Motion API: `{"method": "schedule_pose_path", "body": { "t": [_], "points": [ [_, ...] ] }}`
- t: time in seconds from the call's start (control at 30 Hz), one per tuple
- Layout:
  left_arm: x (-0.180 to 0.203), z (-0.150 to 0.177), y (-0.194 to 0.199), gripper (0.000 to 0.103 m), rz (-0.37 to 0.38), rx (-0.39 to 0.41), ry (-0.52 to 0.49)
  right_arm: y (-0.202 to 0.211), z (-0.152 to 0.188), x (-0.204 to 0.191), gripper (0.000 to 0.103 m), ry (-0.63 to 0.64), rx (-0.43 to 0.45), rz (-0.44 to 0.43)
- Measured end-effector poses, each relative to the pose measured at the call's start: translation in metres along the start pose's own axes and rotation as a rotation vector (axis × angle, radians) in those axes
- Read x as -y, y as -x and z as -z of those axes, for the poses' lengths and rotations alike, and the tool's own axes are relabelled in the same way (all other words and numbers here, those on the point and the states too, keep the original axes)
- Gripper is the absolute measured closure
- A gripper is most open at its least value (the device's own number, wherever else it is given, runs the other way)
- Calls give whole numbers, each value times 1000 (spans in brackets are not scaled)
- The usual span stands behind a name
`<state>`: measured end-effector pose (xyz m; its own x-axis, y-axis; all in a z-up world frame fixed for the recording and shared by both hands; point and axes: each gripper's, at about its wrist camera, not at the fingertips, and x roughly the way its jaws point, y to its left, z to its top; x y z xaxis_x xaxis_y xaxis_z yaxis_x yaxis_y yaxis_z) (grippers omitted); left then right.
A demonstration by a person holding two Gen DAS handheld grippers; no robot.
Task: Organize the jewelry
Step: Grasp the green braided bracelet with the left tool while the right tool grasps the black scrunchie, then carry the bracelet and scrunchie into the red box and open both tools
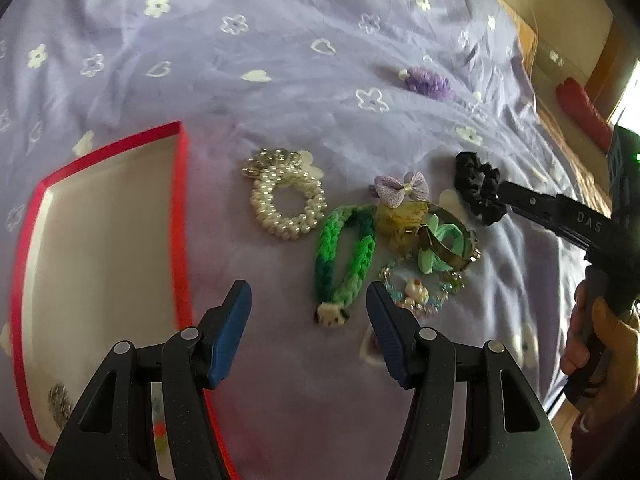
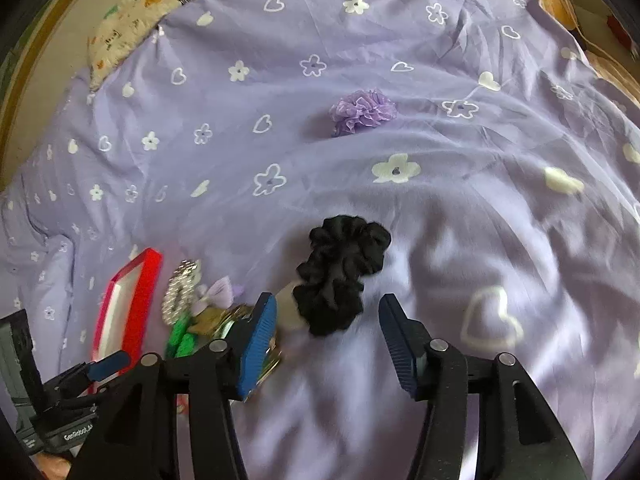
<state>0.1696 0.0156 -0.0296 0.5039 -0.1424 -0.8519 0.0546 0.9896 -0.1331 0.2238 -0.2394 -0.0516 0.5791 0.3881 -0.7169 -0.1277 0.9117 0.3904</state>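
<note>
A pile of hair ties and bracelets lies on the purple bedsheet: a pearl bracelet (image 1: 286, 200), a green braided band (image 1: 344, 256), a lilac bow (image 1: 402, 188), a gold bangle (image 1: 448, 240), a beaded bracelet (image 1: 420, 290) and a black scrunchie (image 1: 478, 186). A red-rimmed box (image 1: 180, 216) lies at the left. My left gripper (image 1: 308, 304) is open, just short of the green band. My right gripper (image 2: 328, 316) is open, with the black scrunchie (image 2: 340, 272) lying between and just beyond its fingertips. The right gripper also shows in the left wrist view (image 1: 560, 216).
A purple scrunchie (image 2: 364, 110) lies apart, farther up the sheet. A patterned pillow (image 2: 160, 4) is at the far left corner. The box holds a small silver piece (image 1: 60, 400). The bed's right edge and a red object (image 1: 584, 112) are at right.
</note>
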Motion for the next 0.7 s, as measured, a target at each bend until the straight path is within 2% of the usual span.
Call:
{"method": "schedule_pose_path", "body": {
  "t": [0.17,0.2,0.23,0.27,0.3,0.33,0.53,0.7],
  "points": [
    [9,-8,-27,46,3,-45,-34,-25,-5,1,48,10,-26,12],
    [10,-8,-32,55,7,-58,-34,-29,-5,1,52,16,-30,23],
    [10,-7,-37,65,13,-67,-33,-32,-4,1,58,24,-27,33],
    [10,-7,-39,68,15,-65,-34,-34,-3,1,80,30,-21,41],
    [10,-7,-38,79,19,-57,-38,-35,-3,2,93,29,-20,41],
    [10,-8,-37,84,27,-51,-42,-34,-3,3,93,23,-15,38],
    [4,-5,-21,85,46,-11,-23,-12,-3,1,96,15,46,-4],
    [-6,2,2,85,61,30,14,13,-1,-17,96,31,73,-64]
  ]
}}
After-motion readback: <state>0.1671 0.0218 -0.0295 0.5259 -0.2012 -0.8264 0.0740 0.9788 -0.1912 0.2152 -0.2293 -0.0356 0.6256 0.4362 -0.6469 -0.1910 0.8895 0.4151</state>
